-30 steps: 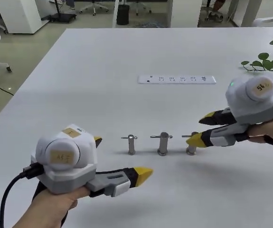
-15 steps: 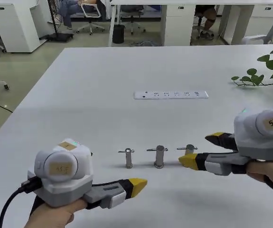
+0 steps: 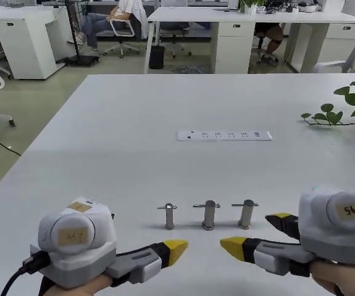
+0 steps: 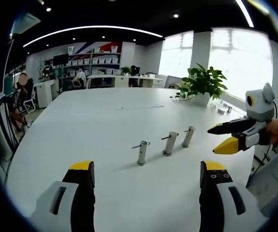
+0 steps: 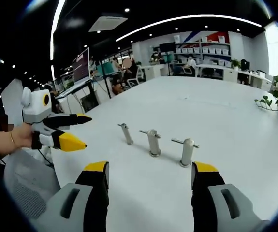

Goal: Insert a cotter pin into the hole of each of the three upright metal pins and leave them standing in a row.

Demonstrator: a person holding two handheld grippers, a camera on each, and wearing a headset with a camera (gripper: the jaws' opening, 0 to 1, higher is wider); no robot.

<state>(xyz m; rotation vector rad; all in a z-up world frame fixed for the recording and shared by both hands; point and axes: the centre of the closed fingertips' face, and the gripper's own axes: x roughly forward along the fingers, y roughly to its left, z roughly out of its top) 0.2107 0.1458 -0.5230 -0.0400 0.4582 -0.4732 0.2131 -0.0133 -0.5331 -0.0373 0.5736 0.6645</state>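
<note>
**Head view and both gripper views.** Three upright metal pins are standing in a row on the white counter: the left pin, the middle pin and the right pin. Each is carrying a cotter pin crosswise through its head: the left cotter pin, the middle cotter pin and the right cotter pin.

The left tool is hovering at the near left of the row. Its jaws are spread wide and are holding nothing. In its own view the three pins are standing ahead of it, beyond the yellow jaw tips and apart from them.

The right tool is hovering at the near right of the row. It is likewise gaping wide and gripping nothing. In the head view its nearer yellow tip is pointing toward the row from in front of the right pin, close to it but not touching.

The row is therefore lying between and ahead of the two tools, free of both. A white power strip is lying farther back on the counter. The leaves of a plant are reaching in over the counter's right edge.
</note>
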